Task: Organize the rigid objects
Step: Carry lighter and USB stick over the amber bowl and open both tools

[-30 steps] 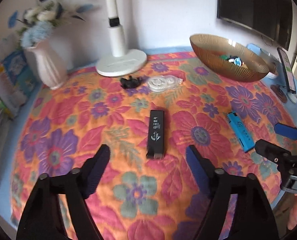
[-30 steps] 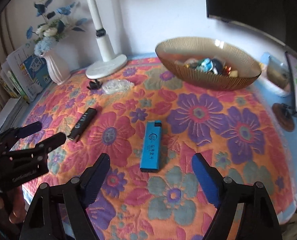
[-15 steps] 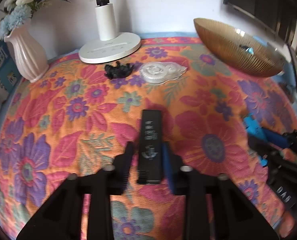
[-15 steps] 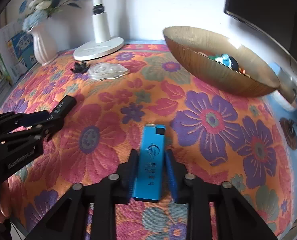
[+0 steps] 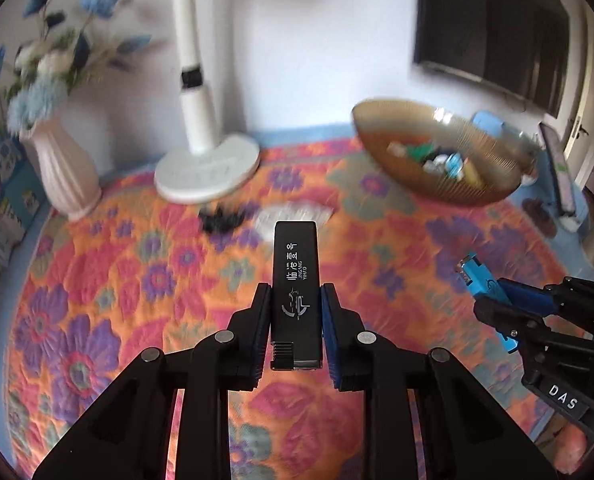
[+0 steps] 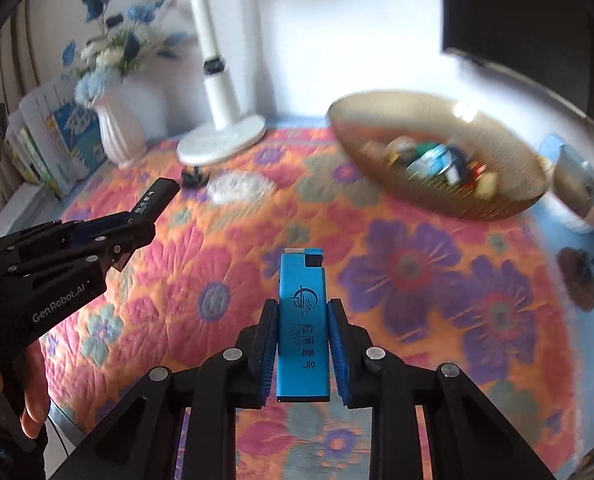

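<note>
My left gripper (image 5: 296,300) is shut on a black lighter (image 5: 296,276) with white lettering and holds it above the flowered tablecloth (image 5: 117,280). It also shows in the right wrist view (image 6: 153,200). My right gripper (image 6: 301,316) is shut on a blue lighter (image 6: 303,312) and holds it above the cloth; it shows at the right of the left wrist view (image 5: 479,280). An amber glass bowl (image 5: 473,184) with several small items stands at the back right, also in the right wrist view (image 6: 509,200).
A white lamp base (image 5: 207,176) and a pale vase with blue flowers (image 5: 67,172) stand at the back. A small black clip (image 5: 221,220) and a clear plastic tape dispenser (image 5: 293,214) lie in front of the lamp. A phone on a stand (image 5: 557,172) is far right.
Both grippers went from open over the lighters to shut on them, and have now lifted them off the cloth. The views have tilted up toward the bowl.
</note>
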Action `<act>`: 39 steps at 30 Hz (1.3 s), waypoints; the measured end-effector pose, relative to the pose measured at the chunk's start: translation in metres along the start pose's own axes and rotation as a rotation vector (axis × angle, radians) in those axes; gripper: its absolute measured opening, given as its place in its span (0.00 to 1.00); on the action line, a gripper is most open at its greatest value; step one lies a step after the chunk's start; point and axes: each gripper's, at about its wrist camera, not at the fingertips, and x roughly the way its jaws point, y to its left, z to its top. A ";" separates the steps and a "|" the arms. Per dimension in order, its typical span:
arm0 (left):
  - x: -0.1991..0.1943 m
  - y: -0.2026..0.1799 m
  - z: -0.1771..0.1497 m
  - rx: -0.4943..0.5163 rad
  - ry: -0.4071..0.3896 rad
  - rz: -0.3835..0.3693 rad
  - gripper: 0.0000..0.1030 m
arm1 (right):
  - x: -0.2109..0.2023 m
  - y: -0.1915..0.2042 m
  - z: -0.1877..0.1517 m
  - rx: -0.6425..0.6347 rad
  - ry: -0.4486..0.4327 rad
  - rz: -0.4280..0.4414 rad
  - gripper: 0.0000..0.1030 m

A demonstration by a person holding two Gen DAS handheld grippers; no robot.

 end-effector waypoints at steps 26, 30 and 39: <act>0.066 -0.107 0.148 0.111 -0.076 -0.207 0.51 | 0.016 -0.150 0.123 0.243 -0.102 -0.338 0.26; 0.050 -0.089 0.144 0.065 -0.103 -0.152 0.69 | 0.019 -0.154 0.113 0.271 -0.035 -0.272 0.33; -0.028 -0.017 0.103 -0.088 -0.129 -0.217 0.73 | -0.031 -0.098 0.098 0.177 -0.111 -0.202 0.84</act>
